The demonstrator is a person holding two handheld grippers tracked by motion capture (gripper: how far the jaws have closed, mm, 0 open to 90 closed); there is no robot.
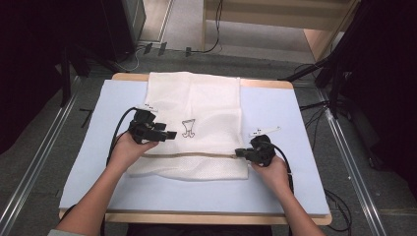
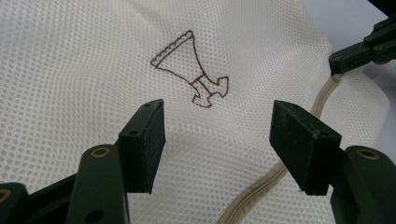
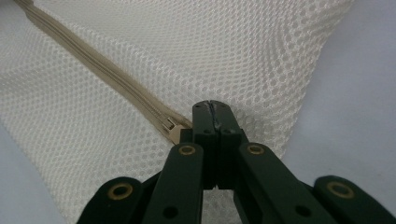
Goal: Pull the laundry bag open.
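A white mesh bag lies flat on the light blue mat, with a brown emblem near its middle and a beige zipper running across its near part. My left gripper hovers open over the mesh just left of the emblem, nothing between its pads. My right gripper is shut at the zipper's right end. In the right gripper view its jaws are pressed together, and the zipper slider sits against their tips. The pull tab looks pinched between them.
The mat covers a wooden table whose edge shows at front and back. Bare mat lies left and right of the bag. Dark stands and cables crowd the floor to the right, and floor rails run along both sides.
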